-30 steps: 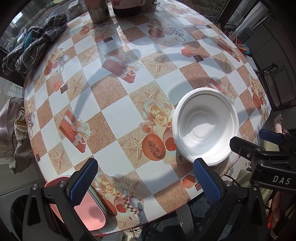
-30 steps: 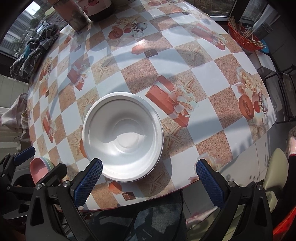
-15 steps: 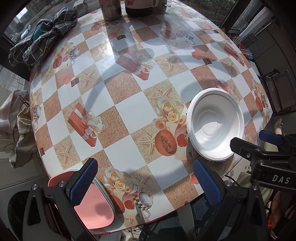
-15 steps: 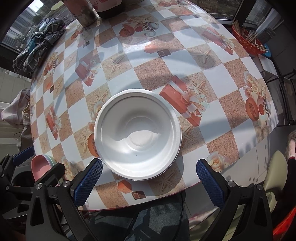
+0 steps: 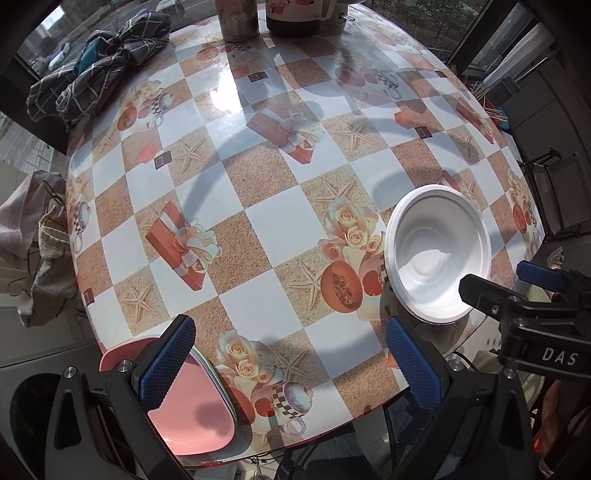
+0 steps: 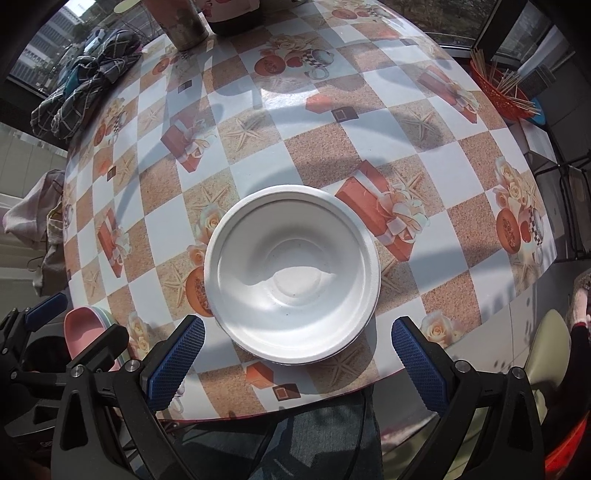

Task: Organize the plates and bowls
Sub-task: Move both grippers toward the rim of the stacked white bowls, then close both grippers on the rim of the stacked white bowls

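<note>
Both grippers hover above the near edge of the round table (image 5: 273,206), and neither has hold of anything. The left gripper (image 5: 290,365) stands with its blue-padded fingers spread wide, nothing between them but patterned tablecloth. Under its left finger, at the lower left of the left wrist view, sits a pink plate (image 5: 192,406) right at the table's rim, apparently topping a small stack, with a pale green edge peeking out beneath it.

Over at the centre right of that same view, the white bowl (image 5: 437,258) rests upright on the table close to the edge. The right gripper (image 5: 532,291) shows at the far right of the frame, just beside the bowl.

Switch to the right wrist view: the white bowl (image 6: 293,277) sits dead centre, empty, sunlight catching its bottom. The right gripper (image 6: 297,356) is wide open too, its fingers flanking the bowl's near rim without touching it. The pink plate (image 6: 83,332) shows at the lower left here, partly behind the left gripper (image 6: 48,314).

At the table's far side, a checked cloth (image 5: 99,70) lies bunched in the upper left, a metal cup (image 5: 238,18) stands at the top edge, and a red basket of sticks (image 6: 496,88) sits at the upper right.
</note>
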Demonstrator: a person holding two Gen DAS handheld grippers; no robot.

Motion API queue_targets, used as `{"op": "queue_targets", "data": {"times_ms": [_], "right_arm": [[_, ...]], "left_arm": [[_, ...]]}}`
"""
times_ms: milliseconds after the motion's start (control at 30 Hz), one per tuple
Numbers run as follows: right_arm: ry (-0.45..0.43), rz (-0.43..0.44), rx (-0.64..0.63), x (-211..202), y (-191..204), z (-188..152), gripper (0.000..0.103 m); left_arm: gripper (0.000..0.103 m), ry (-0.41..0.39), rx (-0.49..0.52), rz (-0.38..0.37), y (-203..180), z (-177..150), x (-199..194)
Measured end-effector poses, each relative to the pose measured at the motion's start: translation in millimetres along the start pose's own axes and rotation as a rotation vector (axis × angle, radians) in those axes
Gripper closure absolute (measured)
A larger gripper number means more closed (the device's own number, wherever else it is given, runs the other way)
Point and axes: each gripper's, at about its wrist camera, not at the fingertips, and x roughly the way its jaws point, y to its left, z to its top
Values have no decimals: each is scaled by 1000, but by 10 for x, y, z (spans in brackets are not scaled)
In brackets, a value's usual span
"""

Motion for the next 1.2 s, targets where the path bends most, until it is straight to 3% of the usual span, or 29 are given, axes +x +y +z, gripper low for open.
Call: {"op": "queue_targets", "data": {"times_ms": [567,767,1200], "right_arm": [[62,-22,76,134,-432,-48,1],[68,-31,84,148,-578,14,1],[140,-30,89,423,-840,148,1]], "left_arm": [[0,51,38,-6,-361,137,178],[0,36,22,-8,-451,236,192],[0,103,2,21,-665,394,628]]}}
